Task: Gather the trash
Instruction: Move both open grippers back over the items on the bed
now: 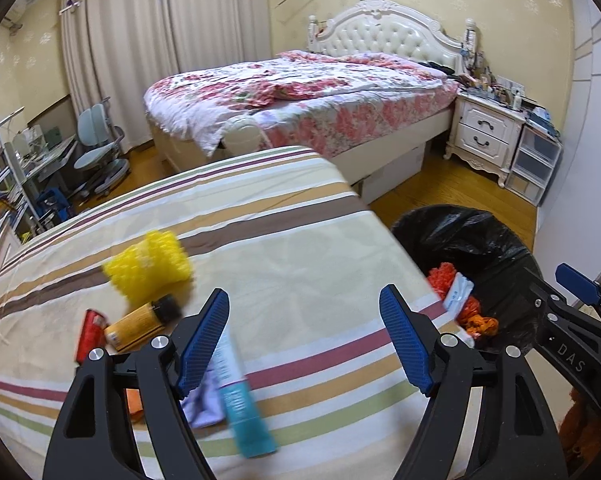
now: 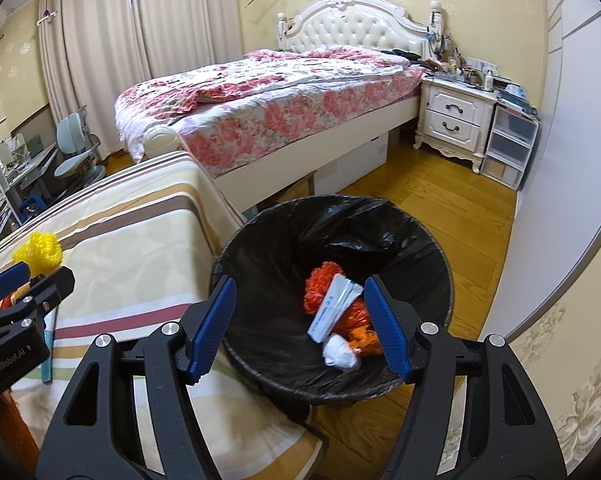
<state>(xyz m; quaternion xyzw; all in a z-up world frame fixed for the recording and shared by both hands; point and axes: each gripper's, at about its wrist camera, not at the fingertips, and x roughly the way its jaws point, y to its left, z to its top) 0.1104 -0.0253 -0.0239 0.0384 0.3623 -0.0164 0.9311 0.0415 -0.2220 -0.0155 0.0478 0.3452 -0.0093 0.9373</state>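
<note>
Both tools are seen with their blue-padded jaws spread apart and nothing gripped. Between the fingers of the left tool (image 1: 304,340) only striped cloth is framed; a teal and white plastic tube (image 1: 236,392) lies just beside its left finger on the striped cloth-covered bench (image 1: 260,216), partly over a pale lilac scrap (image 1: 204,404). Further left on the bench are found an amber bottle with a black cap (image 1: 144,322), a small red packet (image 1: 90,332) and a yellow knobbly foam net (image 1: 150,266).

The right tool (image 2: 300,324) is held above a round bin lined with a black plastic bag (image 2: 260,264), which stands on the wooden floor (image 2: 440,200) just beside the bench's edge. Inside the bin are seen orange mesh netting (image 2: 320,284), a white flat packet (image 2: 332,308) lying across it and a crumpled white wad (image 2: 340,354).

Beyond, a bed with a red floral quilt (image 2: 260,100) and a white bedside cabinet (image 2: 456,120) are visible.
</note>
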